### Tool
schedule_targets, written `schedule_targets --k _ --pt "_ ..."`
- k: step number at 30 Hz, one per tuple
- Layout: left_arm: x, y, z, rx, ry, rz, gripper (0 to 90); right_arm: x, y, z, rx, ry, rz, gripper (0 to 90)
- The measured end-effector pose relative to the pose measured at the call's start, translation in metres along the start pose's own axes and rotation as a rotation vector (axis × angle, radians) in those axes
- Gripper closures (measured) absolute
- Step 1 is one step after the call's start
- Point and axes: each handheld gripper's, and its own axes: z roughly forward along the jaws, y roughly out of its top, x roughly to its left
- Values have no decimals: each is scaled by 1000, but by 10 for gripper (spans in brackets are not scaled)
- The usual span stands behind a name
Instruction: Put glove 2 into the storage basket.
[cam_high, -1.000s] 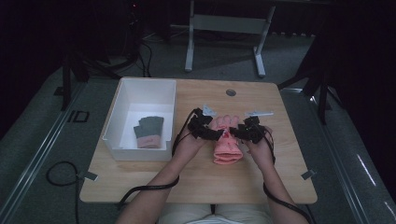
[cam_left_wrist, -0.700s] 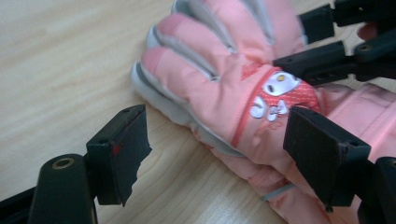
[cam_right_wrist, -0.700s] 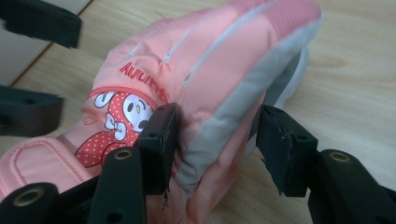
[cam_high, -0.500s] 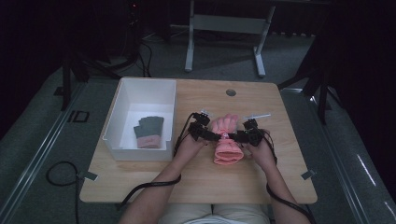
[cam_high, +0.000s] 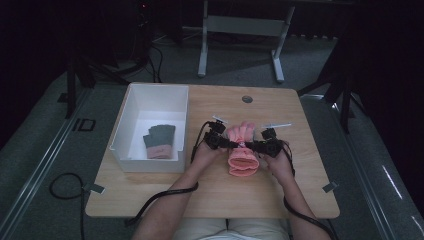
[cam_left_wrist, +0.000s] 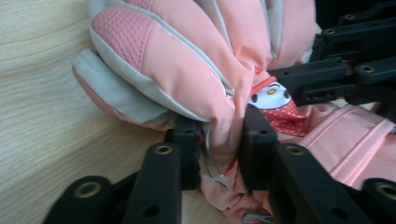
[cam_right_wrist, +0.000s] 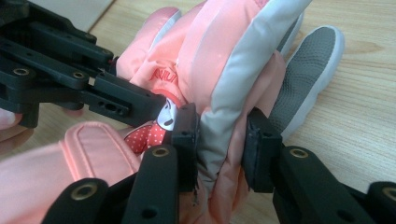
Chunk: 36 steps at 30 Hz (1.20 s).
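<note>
A pink padded glove (cam_high: 243, 159) with grey trim lies in the middle of the wooden table (cam_high: 300, 200), bunched at its waist. My left gripper (cam_high: 229, 144) comes at it from the left and is shut on a fold of the pink fabric (cam_left_wrist: 187, 60); its jaws (cam_left_wrist: 219, 135) have just closed. My right gripper (cam_high: 254, 146) faces it from the right. Its jaws (cam_right_wrist: 223, 135) have just been closing and pinch the glove's grey-edged side (cam_right_wrist: 233, 51). The two grippers almost meet nose to nose over the cartoon patch (cam_left_wrist: 275, 100).
A white open bin (cam_high: 120, 145) stands at the table's left and holds a pair of dark grey gloves (cam_high: 160, 141) with pink cuffs. A round grommet (cam_high: 247, 99) sits near the far edge. Cables trail off the front edge.
Both hands have come down and slightly toward the person onto the glove. The left jaws have shut on its fabric, the right jaws have narrowed on its side, and the glove is now bunched between them.
</note>
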Motion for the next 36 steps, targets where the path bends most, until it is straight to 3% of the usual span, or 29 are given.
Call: schedule_targets --k 7,15,21,25,36 --pt "-18 9 -14 1 5 54 761 0 0 -15 -54 42 20 712" --pt "-43 27 -38 -27 12 93 770 8 11 -44 -127 50 7 713" --pt "-60 40 -61 -44 38 123 769 21 26 -64 -178 42 -22 713" --pt "-67 47 -78 -55 47 138 770 28 34 -73 -202 61 -25 712" --pt "-78 57 -127 -89 79 158 770 58 63 -89 -259 100 -60 712"
